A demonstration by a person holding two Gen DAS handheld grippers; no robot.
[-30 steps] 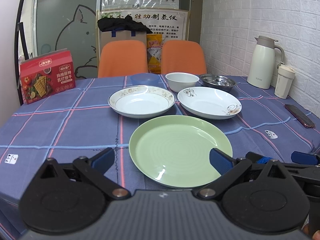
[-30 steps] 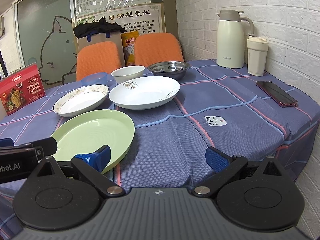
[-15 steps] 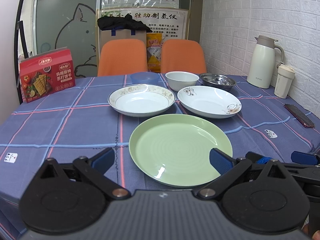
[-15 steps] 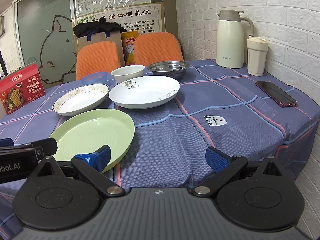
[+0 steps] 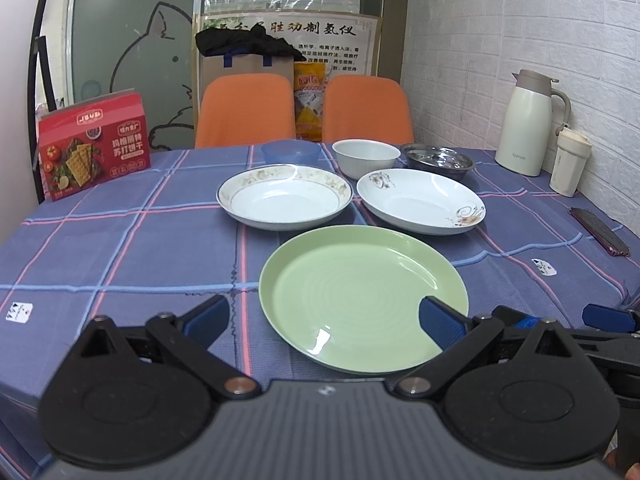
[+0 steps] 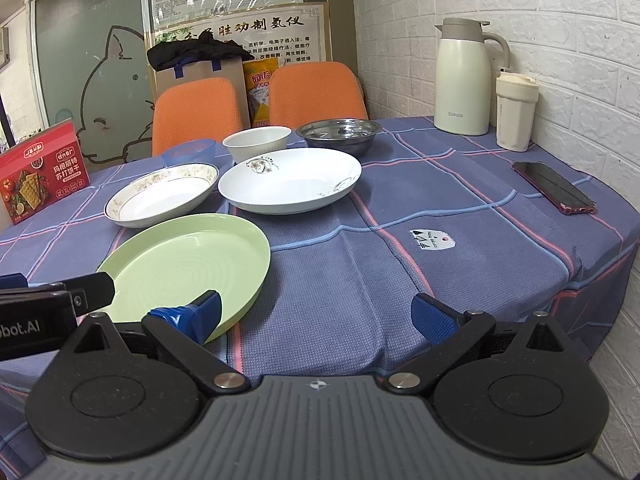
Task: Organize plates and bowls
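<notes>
**Green plate lies nearest, just ahead of the left jaws**

The green plate (image 5: 362, 296) sits flat on the tabletop (image 5: 120, 248), at the near edge of the spread. From the left gripper (image 5: 324, 316) it lies straight ahead and a little to the right: its near rim falls between the two blue fingertips, and the right fingertip overlaps that rim in the view. From the right gripper (image 6: 316, 314) the same plate (image 6: 188, 256) lies off to the left, with only the left fingertip over its edge. My judgement is that the left hand is the better placed of the two for a first pick. Both sets of jaws stand spread wide and hold nothing.

Being round, the plate offers no long axis; any grasp has to pinch the low rim, so the jaws would need to tip down towards it.

Beyond it, side by side, lie a floral-rimmed deep plate (image 5: 285, 196) and a white plate (image 5: 420, 200) with a swirl motif, their rims close together. Behind these stand a blue bowl (image 5: 290, 152), a white bowl (image 5: 366, 156) and a steel bowl (image 5: 438, 160) in a row. Nothing stands between the jaws and the green plate. A phone (image 6: 554, 188), a thermos jug (image 6: 464, 76) and a cup (image 6: 516, 112) sit well apart to the right, and a red cracker box (image 5: 94, 144) to the far left.
</notes>
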